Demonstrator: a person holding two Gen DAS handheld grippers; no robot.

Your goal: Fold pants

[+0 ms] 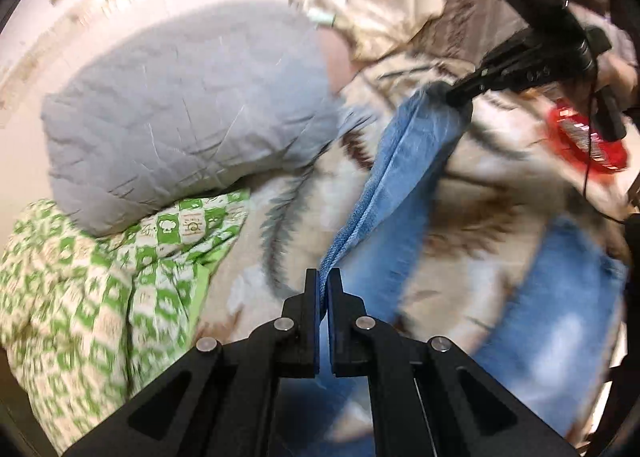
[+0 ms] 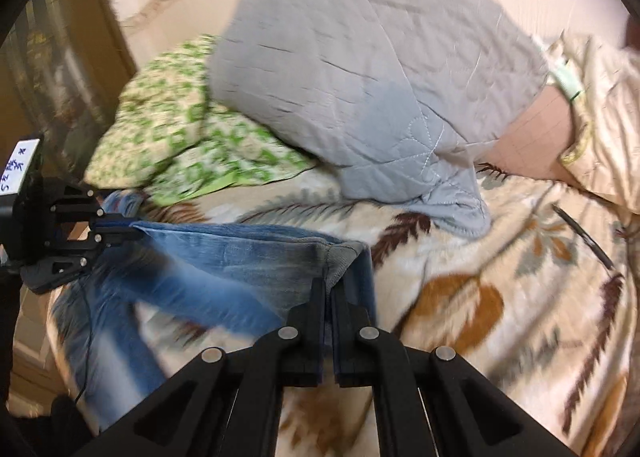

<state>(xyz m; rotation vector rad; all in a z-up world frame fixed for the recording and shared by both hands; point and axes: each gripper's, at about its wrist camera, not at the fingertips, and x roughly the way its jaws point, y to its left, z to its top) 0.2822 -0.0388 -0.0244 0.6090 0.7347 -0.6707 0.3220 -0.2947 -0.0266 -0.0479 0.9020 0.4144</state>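
Jeans (image 2: 248,253) pinched between both hand-held grippers

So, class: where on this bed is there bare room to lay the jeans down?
The leaf-print blanket lies bare right of the jeans. The far side is crowded by the grey quilt and the green patterned bedding.
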